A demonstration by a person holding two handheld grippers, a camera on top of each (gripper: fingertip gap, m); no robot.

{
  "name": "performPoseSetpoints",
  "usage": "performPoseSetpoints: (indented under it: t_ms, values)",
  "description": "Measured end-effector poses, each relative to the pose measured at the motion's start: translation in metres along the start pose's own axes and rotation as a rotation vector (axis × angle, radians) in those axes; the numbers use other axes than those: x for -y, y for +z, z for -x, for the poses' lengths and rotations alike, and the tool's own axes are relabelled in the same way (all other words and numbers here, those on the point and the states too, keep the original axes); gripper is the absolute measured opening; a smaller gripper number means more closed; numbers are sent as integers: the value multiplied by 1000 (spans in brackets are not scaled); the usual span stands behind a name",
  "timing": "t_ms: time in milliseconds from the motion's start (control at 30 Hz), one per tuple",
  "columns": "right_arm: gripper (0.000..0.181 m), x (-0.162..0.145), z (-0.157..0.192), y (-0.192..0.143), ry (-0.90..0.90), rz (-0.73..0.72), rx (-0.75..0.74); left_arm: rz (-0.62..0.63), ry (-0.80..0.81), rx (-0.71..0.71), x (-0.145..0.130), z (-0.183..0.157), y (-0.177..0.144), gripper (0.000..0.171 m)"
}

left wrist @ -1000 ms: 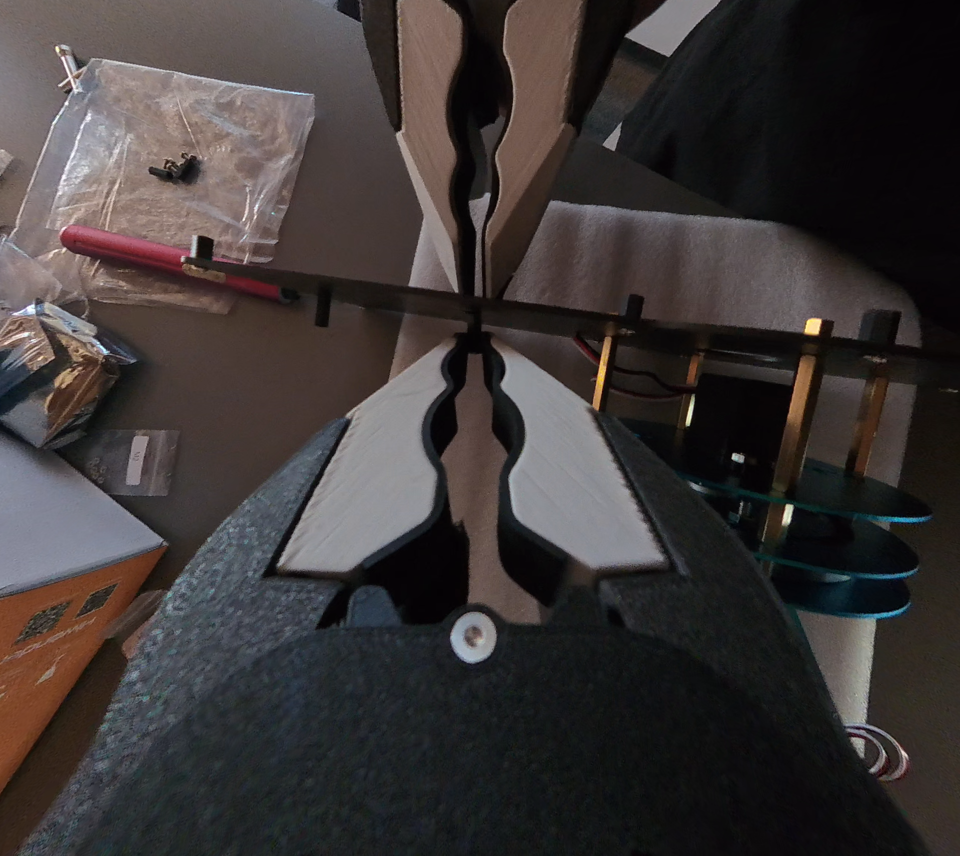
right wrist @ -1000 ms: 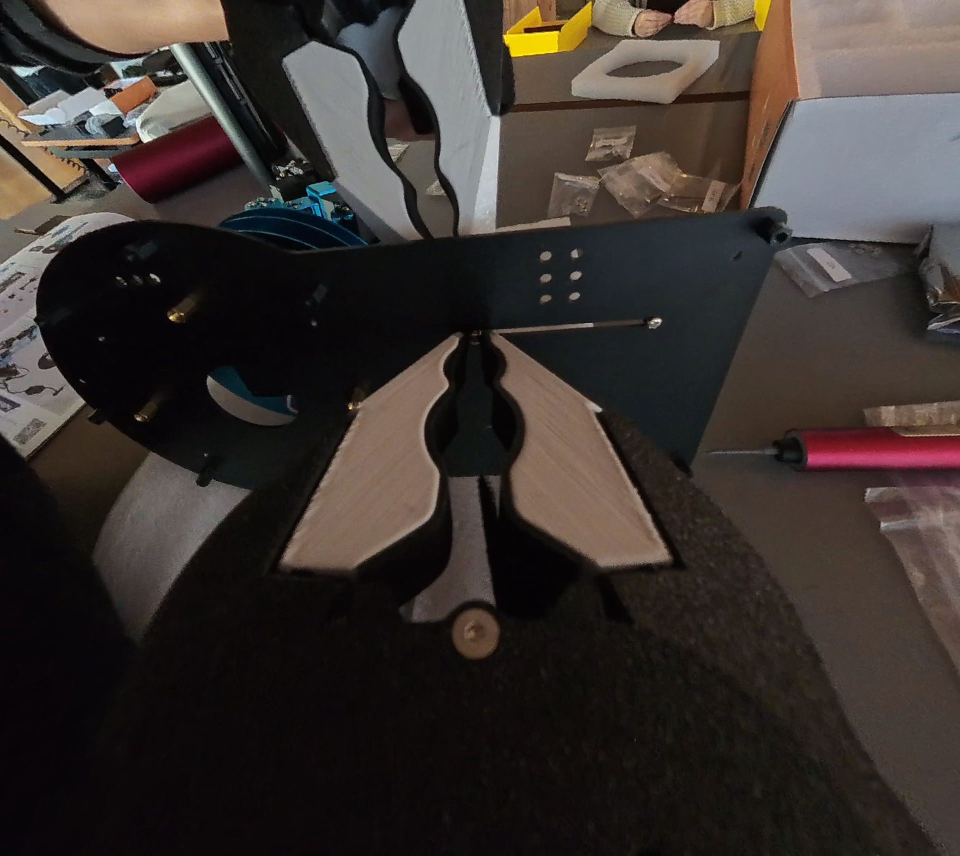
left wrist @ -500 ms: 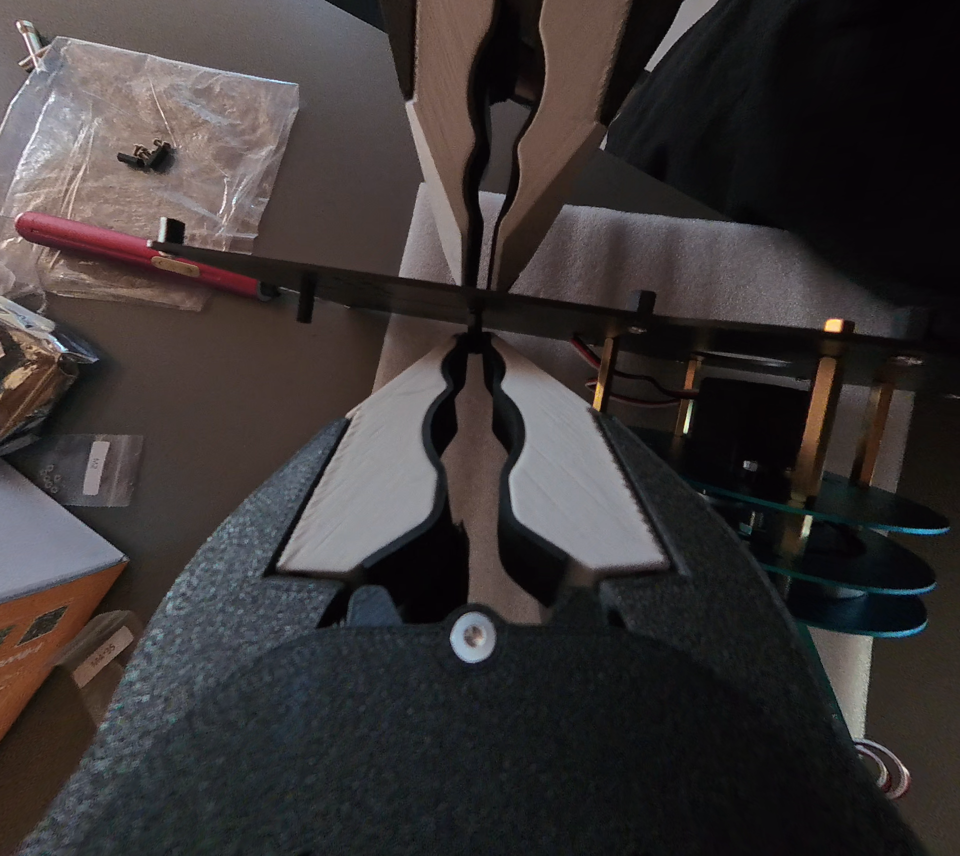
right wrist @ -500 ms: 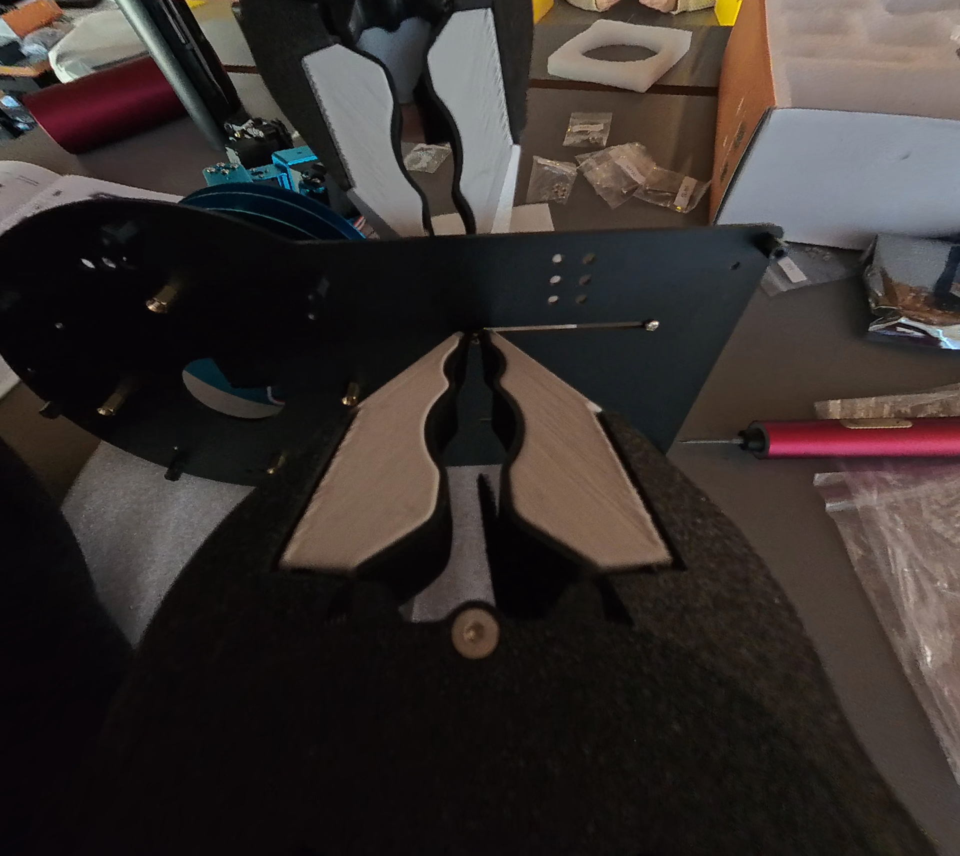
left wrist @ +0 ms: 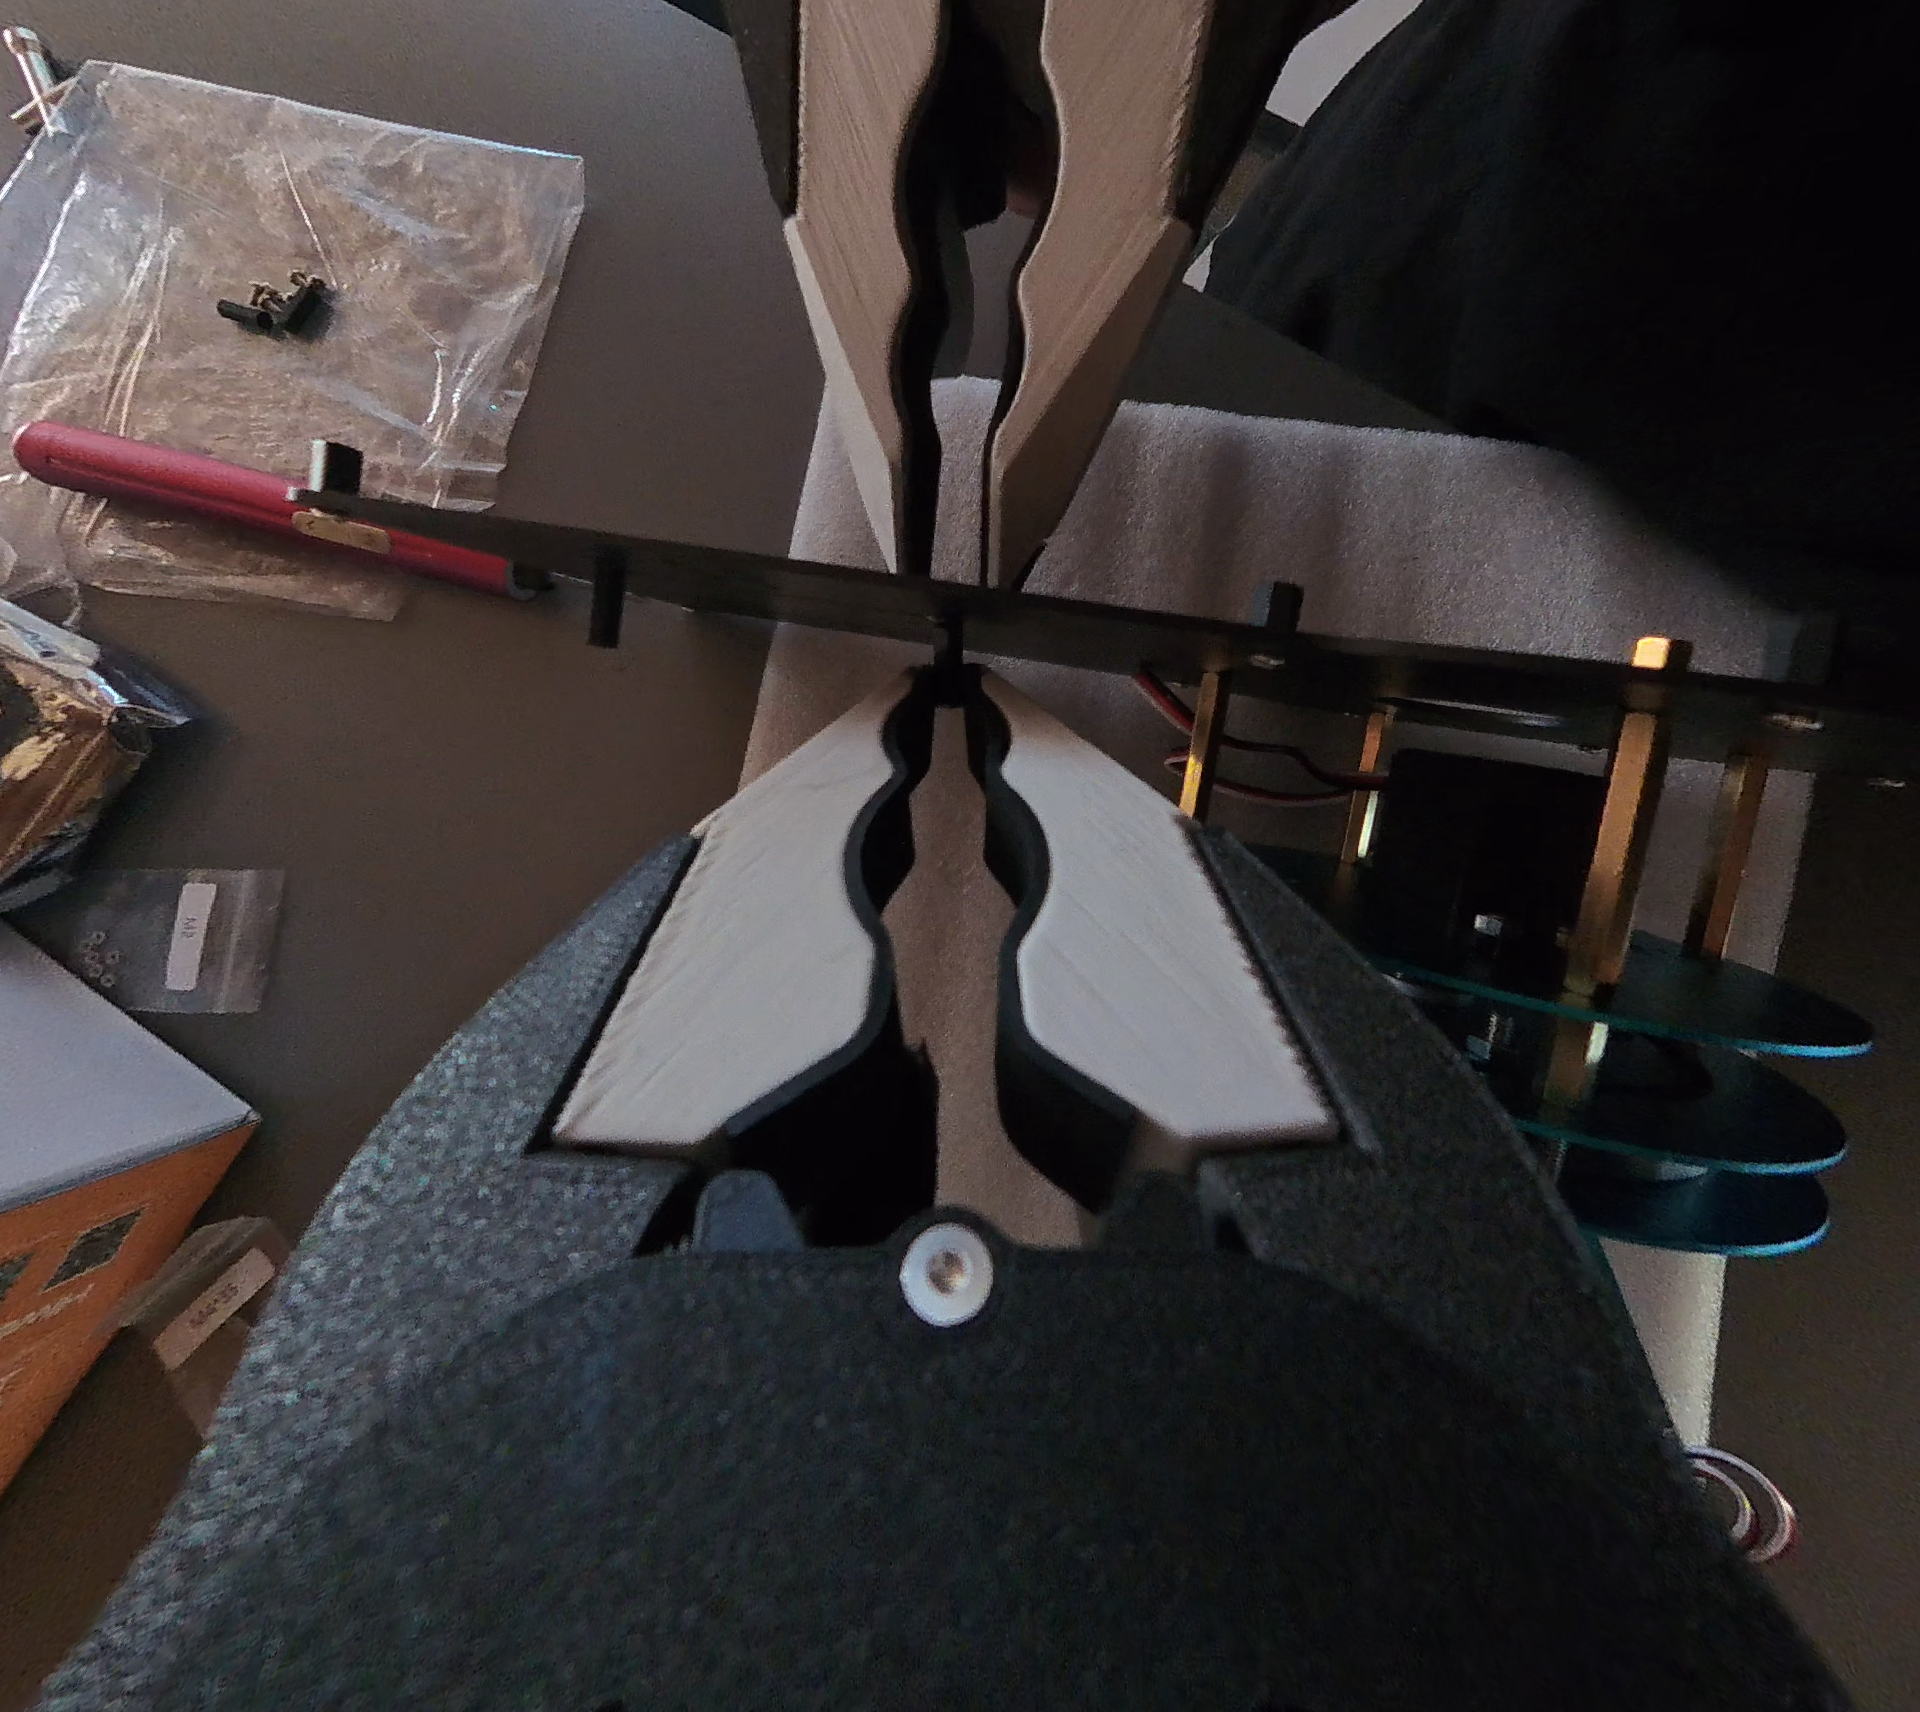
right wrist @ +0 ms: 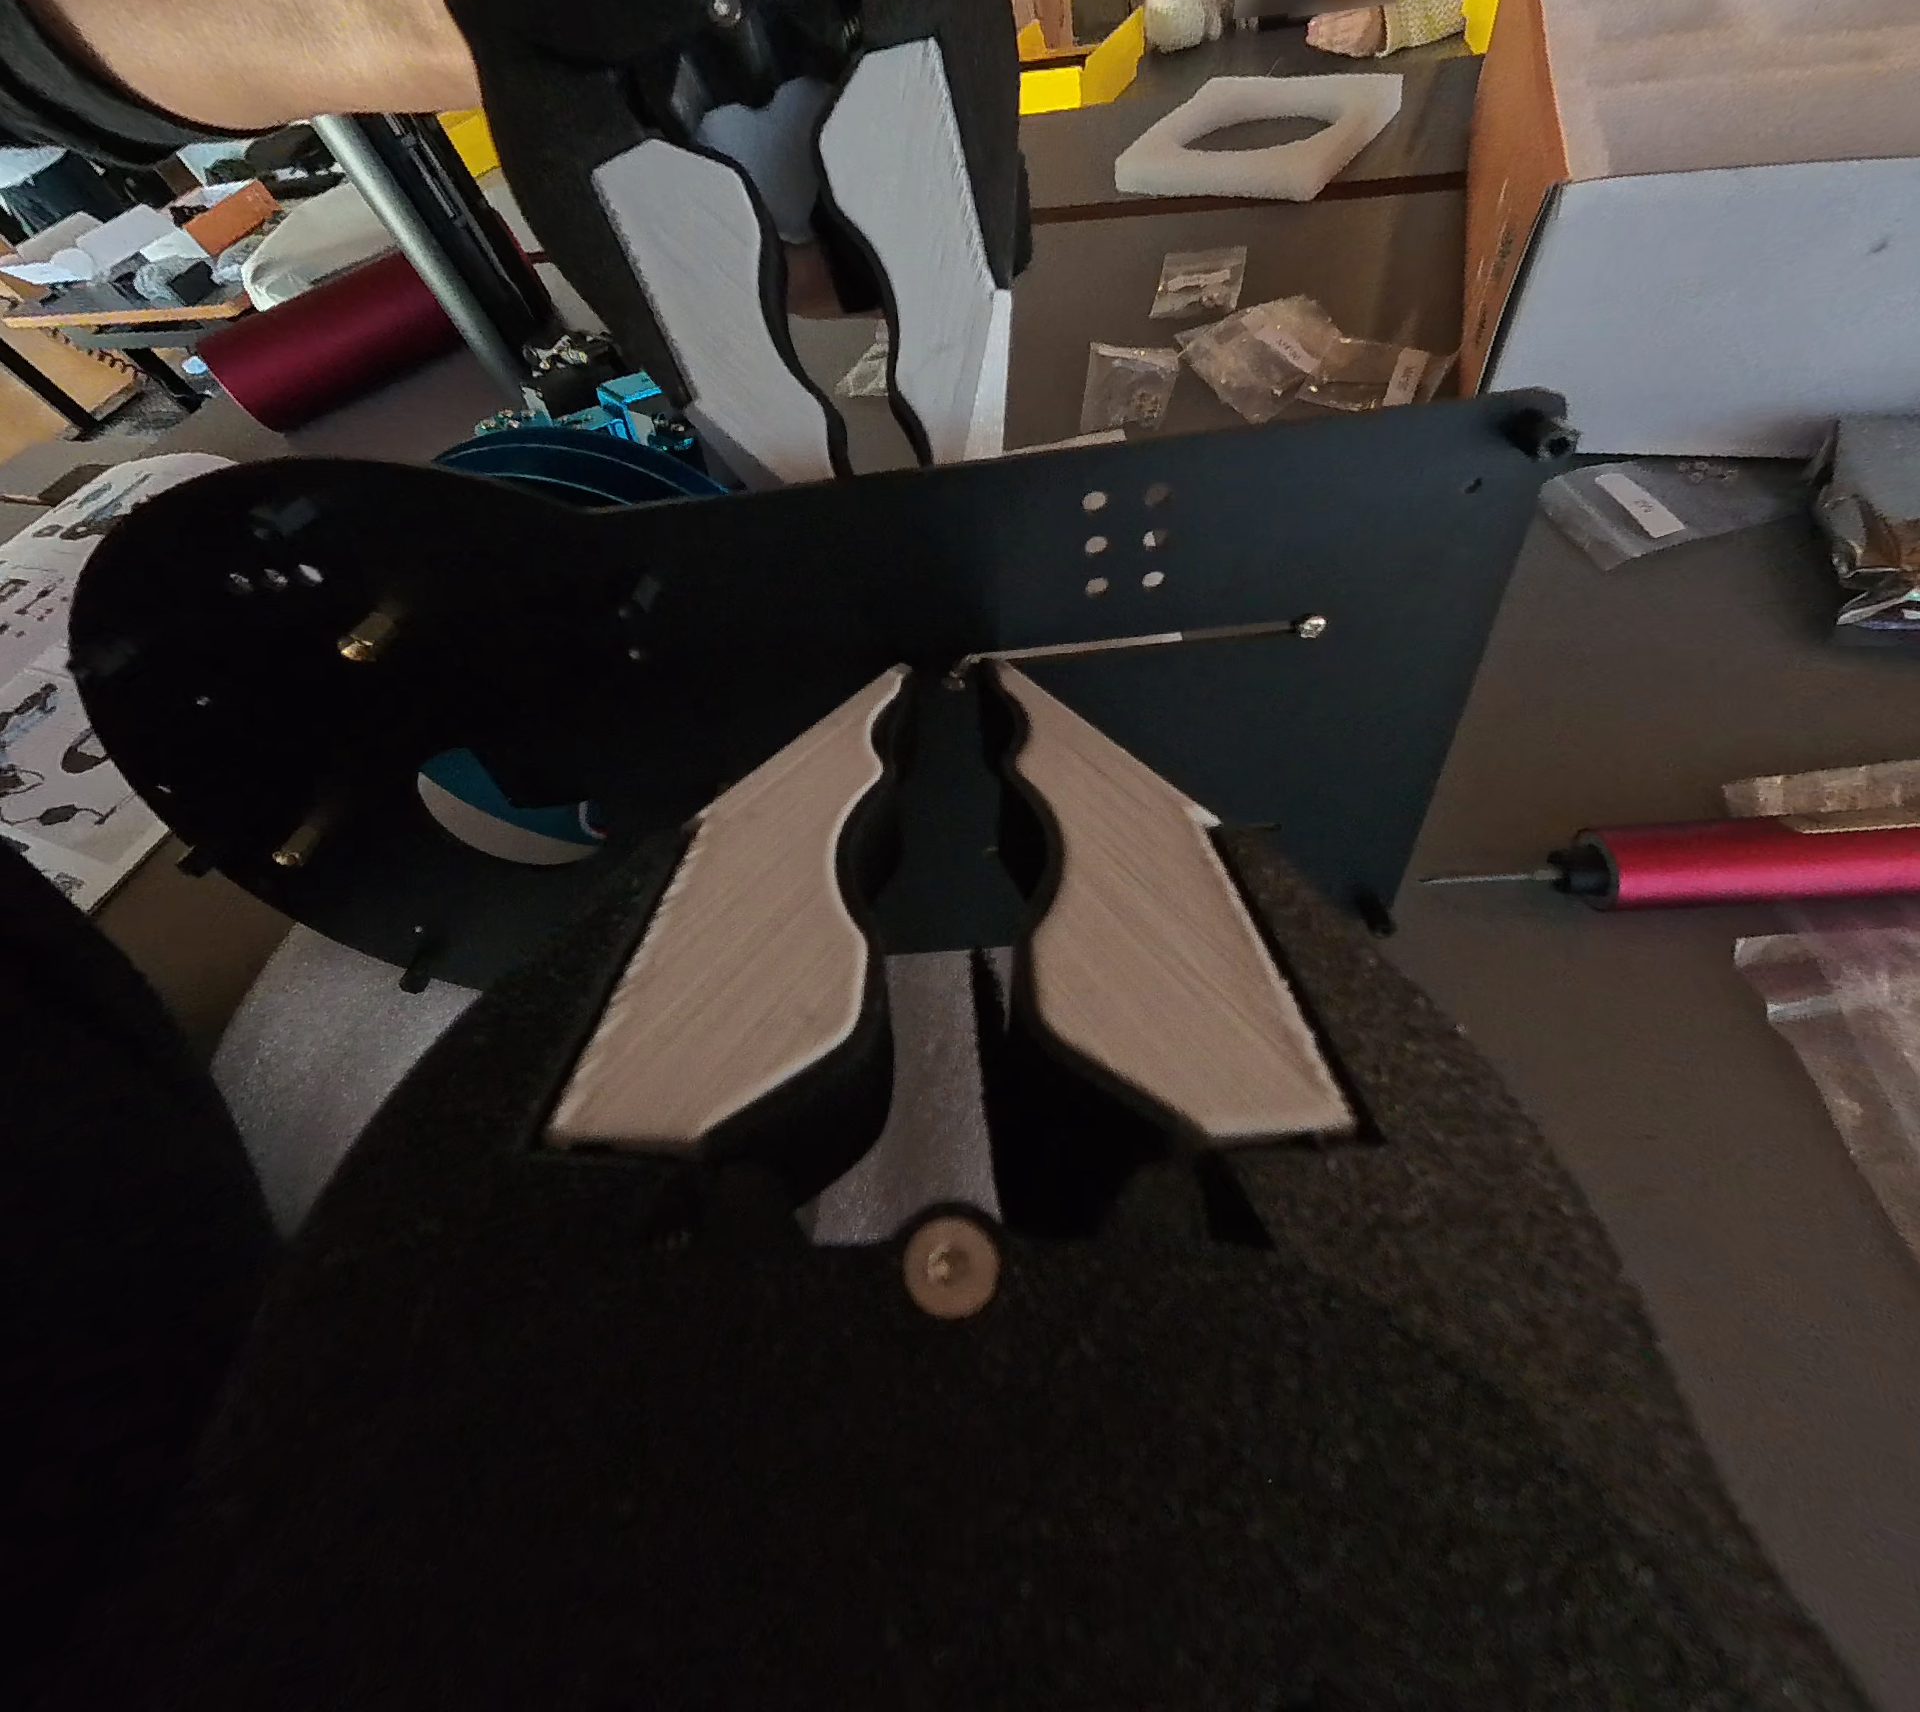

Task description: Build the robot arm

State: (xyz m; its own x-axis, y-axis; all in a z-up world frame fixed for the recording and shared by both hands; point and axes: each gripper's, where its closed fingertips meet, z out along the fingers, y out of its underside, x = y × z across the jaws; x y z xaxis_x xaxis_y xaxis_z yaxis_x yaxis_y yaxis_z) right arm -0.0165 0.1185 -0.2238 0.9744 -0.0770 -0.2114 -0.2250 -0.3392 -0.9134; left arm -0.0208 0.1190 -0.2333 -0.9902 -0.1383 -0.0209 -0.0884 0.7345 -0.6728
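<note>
Black plate (right wrist: 1247, 727) sits between the two facing claws, white foam (left wrist: 1455, 519) beyond. Left gripper (left wrist: 951, 691) is nearly closed, pinching a peg at the plate's edge. Right gripper (right wrist: 948, 675), tips at the plate's face, has eased slightly apart; whether it grips is unclear.

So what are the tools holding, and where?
The left tool pinches a small black peg on the black plate. The right tool has its tips at a small screw on the other face; whether it grips is unclear.
</note>
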Motion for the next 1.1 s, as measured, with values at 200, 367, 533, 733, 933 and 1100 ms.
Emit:
performPoseSetpoints:
  t_ms: [200, 367, 533, 733, 933, 1100]
  values:
    - [4, -3, 1, -8, -13, -4, 3, 16, 7, -5, -2, 0, 3, 5]
    - [0, -9, 3, -4, -30, 18, -2, 26, 12, -4, -2, 0, 2, 5]
    - [0, -2, 0, -2, -58, 9, -22, 35, 19, 2, -1, 0, 0, 5]
    - [0, 1, -1, 1, -70, 19, -16, 39, 29, 9, -1, 1, -1, 5]
    - [15, 3, -27, -15, -6, -46, -84, 44, 13, 19, -8, 2, -1, 5]
    - [27, 2, -31, 2, -11, -55, -10, 51, -9, 42, -13, 9, 0, 5]
